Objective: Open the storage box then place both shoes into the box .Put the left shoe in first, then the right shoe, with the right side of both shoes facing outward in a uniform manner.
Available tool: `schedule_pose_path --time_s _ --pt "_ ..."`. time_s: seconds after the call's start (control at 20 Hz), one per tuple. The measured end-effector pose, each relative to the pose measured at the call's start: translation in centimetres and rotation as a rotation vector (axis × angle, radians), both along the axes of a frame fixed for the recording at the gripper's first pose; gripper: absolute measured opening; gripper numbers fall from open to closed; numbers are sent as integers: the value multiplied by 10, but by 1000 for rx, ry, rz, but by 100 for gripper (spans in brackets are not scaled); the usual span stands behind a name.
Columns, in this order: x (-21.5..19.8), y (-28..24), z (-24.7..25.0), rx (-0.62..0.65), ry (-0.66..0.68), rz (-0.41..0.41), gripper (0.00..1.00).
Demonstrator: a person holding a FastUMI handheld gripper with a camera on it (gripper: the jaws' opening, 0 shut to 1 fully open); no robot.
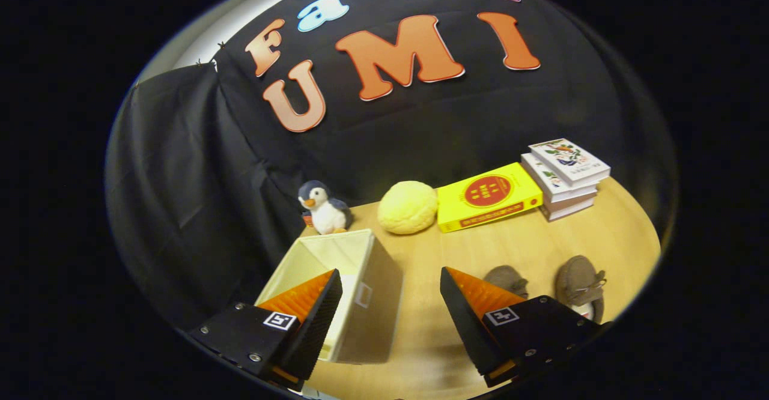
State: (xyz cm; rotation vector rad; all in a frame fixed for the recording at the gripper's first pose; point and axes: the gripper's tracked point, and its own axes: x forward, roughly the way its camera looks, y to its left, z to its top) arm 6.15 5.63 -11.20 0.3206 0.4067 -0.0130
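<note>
Tool (390,289) spread wide, holding nothing. Storage box (360,280) already open on the worktop (480,244), at the left finger – 2 shoes (544,286) just beyond the right finger. Step in hand looks like shoe pickup – next: swing right, close on the left shoe, check its orientation

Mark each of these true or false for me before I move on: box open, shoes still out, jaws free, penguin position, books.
1. The storage box is open at the top. True.
2. One shoe already lies inside the box. False: both shoes sit on the table, beyond the right finger; the visible box interior holds nothing.
3. The gripper has its jaws spread and holds nothing. True.
4. The penguin toy stands on the stack of books. False: it stands on the table behind the box.
5. The yellow book lies between the yellow plush ball and the stack of books. True.
</note>
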Motion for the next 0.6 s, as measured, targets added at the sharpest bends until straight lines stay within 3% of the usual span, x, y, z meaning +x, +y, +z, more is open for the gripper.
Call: schedule_pose_path --time_s 0.35,0.6 --pt "-27 -80 -53 -106 41 -155 98" --pt "-39 -99 -97 -199 101 -159 96"
